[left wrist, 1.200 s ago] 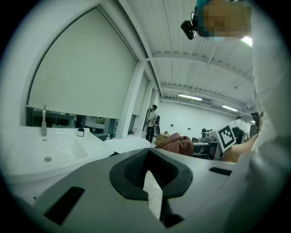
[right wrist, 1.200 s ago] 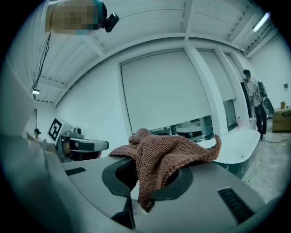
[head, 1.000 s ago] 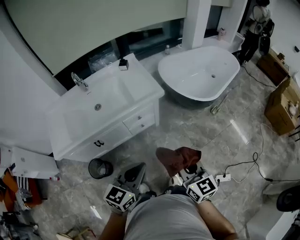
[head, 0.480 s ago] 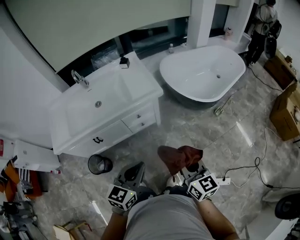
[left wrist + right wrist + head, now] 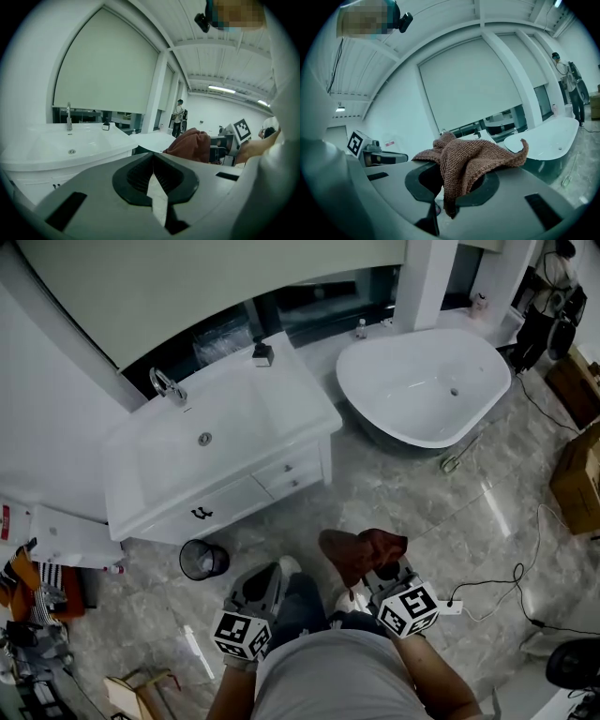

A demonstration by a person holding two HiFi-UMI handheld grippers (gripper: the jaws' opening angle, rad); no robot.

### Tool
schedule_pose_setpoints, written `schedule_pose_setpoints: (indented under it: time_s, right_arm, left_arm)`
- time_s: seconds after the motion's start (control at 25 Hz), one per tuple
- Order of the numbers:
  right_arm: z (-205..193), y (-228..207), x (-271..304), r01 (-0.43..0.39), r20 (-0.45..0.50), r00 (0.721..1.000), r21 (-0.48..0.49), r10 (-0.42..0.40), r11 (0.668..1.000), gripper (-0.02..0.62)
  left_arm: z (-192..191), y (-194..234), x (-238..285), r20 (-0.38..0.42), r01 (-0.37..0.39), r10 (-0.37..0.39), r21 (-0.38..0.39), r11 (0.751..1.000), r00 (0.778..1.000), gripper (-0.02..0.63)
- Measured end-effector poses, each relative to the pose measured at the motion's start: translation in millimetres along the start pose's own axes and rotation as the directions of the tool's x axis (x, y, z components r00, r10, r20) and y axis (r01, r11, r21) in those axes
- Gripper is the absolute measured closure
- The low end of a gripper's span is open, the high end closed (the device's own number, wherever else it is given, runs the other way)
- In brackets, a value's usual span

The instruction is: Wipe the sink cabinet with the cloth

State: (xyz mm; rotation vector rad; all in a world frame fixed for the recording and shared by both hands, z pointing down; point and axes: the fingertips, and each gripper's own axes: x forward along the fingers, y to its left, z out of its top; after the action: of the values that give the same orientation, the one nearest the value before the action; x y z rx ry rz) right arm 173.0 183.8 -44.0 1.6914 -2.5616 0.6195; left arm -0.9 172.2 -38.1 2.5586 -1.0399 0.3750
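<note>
The white sink cabinet (image 5: 225, 507) stands at upper left of the head view, with a basin, a chrome tap (image 5: 162, 385) and drawers with dark handles; it also shows in the left gripper view as the sink cabinet (image 5: 56, 150). My right gripper (image 5: 375, 570) is shut on a brown cloth (image 5: 361, 552), which bunches over its jaws in the right gripper view as the cloth (image 5: 464, 161). My left gripper (image 5: 258, 585) is shut and holds nothing. Both grippers hang over the marble floor, well short of the cabinet.
A white bathtub (image 5: 427, 381) sits right of the cabinet. A small black bin (image 5: 203, 560) stands on the floor in front of the cabinet. Cables and a power strip (image 5: 450, 606) lie at right. Cardboard boxes (image 5: 577, 474) and a person (image 5: 553, 296) are at far right.
The view has shifted: cabinet and bathtub sit slightly further right and lower in the picture. Both grippers keep their places near the body, the cloth still held.
</note>
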Motion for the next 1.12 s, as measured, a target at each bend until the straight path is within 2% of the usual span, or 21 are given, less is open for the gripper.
schedule_pose_setpoints:
  time_s: [0.28, 0.52, 0.68, 0.88, 1.12]
  right_arm:
    - [4.5, -11.0, 61.2, 0.029, -0.058, 0.998, -0.013, -0.03, 0.999, 0.537]
    - [9.8, -5.9, 139.1, 0.043, -0.116, 0.992, -0.009, -0.044, 0.999, 0.537]
    - [6.5, 3.8, 188.4, 0.052, -0.151, 0.987, 0.019, -0.049, 0.998, 0.537]
    - [-5.0, 10.8, 228.2, 0.057, -0.197, 0.979, 0.044, -0.048, 0.997, 0.537]
    - [-34.5, -7.3, 257.2, 0.04, -0.263, 0.965, 0.095, -0.014, 0.995, 0.537]
  left_arm:
    - [6.9, 53.6, 33.2, -0.018, 0.033, -0.033, -0.031, 0.999, 0.999, 0.595]
    - [19.6, 124.4, 62.8, -0.022, 0.05, -0.052, -0.06, 0.997, 0.998, 0.595]
    - [20.9, 162.9, 80.4, -0.05, 0.094, -0.097, -0.056, 0.994, 0.994, 0.595]
    - [19.7, 196.1, 96.6, -0.081, 0.131, -0.136, -0.06, 0.99, 0.987, 0.595]
    - [16.4, 208.9, 112.2, -0.116, 0.106, -0.113, -0.07, 0.992, 0.987, 0.595]
